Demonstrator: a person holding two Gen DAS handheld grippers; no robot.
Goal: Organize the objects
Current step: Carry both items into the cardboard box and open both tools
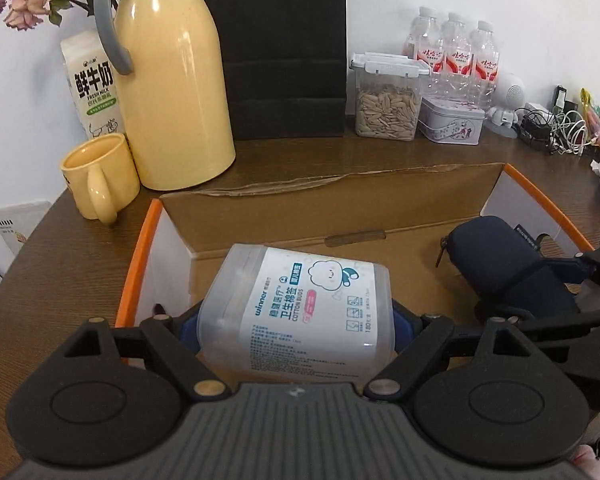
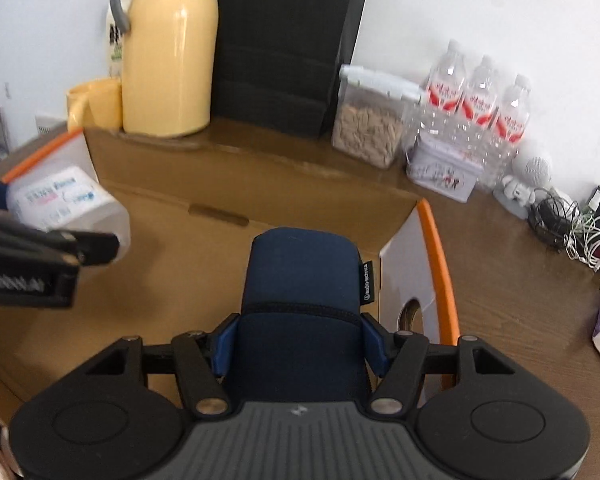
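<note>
My left gripper (image 1: 296, 330) is shut on a clear plastic box of cotton buds (image 1: 300, 308) with a white label, held over the left part of an open cardboard box (image 1: 300, 196) with orange-edged white sides. My right gripper (image 2: 300, 344) is shut on a dark blue zippered pouch (image 2: 304, 276), held over the right part of the same box (image 2: 228, 184). The pouch (image 1: 504, 256) and right gripper show at the right of the left wrist view. The cotton bud box (image 2: 68, 204) and left gripper show at the left of the right wrist view.
Behind the box on the brown table stand a yellow thermos jug (image 1: 172, 76), a yellow mug (image 1: 100, 176), a milk carton (image 1: 90, 84), a black paper bag (image 1: 284, 48), a seed container (image 1: 388, 96), a tin (image 1: 452, 120), water bottles (image 1: 452, 52) and tangled cables (image 1: 560, 128).
</note>
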